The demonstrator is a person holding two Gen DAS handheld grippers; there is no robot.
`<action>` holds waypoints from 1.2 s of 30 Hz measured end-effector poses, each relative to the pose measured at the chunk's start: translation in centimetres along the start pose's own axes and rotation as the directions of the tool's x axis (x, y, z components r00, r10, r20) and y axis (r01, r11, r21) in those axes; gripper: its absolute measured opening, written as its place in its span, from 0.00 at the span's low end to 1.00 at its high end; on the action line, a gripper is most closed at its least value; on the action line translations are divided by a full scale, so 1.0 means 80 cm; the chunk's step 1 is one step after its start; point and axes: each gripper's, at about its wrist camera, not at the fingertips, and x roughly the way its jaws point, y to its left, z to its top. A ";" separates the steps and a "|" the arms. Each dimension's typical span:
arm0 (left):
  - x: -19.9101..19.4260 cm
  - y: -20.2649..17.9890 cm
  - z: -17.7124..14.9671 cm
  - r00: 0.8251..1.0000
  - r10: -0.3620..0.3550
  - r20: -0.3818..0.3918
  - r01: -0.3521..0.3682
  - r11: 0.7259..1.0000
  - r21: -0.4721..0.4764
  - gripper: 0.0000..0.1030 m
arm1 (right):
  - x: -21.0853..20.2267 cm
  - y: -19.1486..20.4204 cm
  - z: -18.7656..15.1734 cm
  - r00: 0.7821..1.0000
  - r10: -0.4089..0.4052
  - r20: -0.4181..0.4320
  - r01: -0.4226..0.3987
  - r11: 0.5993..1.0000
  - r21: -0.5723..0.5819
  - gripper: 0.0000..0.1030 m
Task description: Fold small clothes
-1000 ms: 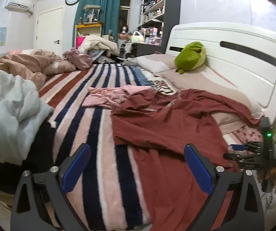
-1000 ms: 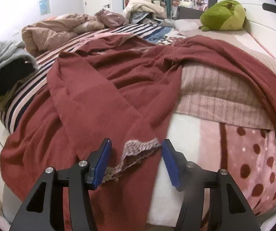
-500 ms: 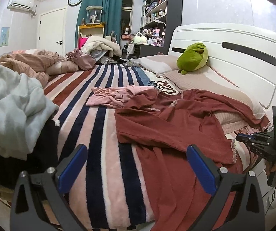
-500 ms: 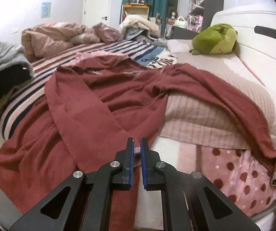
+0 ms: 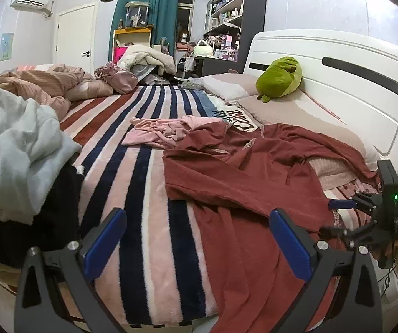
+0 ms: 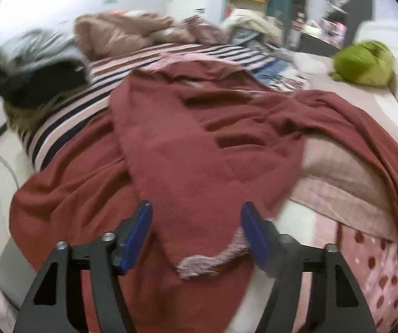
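The right gripper [image 6: 196, 233] has just been opening, its blue pads now apart around the lace-trimmed cuff of the dark red fleecy garment [image 6: 199, 149] sprawled across the striped bed, so that sleeve is released while the left gripper [image 5: 196, 245] gapes empty

Dim, cool indoor light; fisheye views with dark rounded corners.
Left wrist view is sharp throughout; right wrist view is motion-blurred all over, its upper left washed out pale.
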 end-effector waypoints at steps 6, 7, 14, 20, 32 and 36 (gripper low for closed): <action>0.000 0.004 0.000 1.000 -0.001 -0.002 0.001 1.000 -0.008 0.99 | 0.018 0.000 -0.015 0.993 -0.106 -0.048 0.105 0.994 -0.027 0.77; 0.000 0.004 0.000 1.000 0.000 -0.002 0.000 1.000 -0.006 0.99 | 0.015 -0.005 -0.015 0.993 -0.116 -0.039 0.116 0.993 -0.008 0.74; 0.003 0.002 0.000 1.000 -0.004 -0.006 0.004 1.000 -0.012 0.99 | 0.007 -0.028 -0.010 0.981 -0.193 -0.023 0.194 0.981 0.029 0.10; 0.003 0.004 0.001 1.000 0.002 -0.005 -0.002 1.000 -0.013 0.99 | -0.027 -0.016 0.002 0.970 -0.227 0.084 0.227 0.974 0.007 0.01; 0.024 0.008 -0.013 0.997 -0.028 -0.074 0.023 0.997 -0.074 0.99 | -0.097 -0.040 -0.011 0.974 -0.169 0.151 0.159 0.984 0.078 0.02; 0.027 0.002 -0.011 0.996 -0.044 -0.075 0.038 0.997 -0.072 0.99 | -0.060 -0.021 -0.013 0.995 -0.038 0.096 0.035 0.999 0.034 0.47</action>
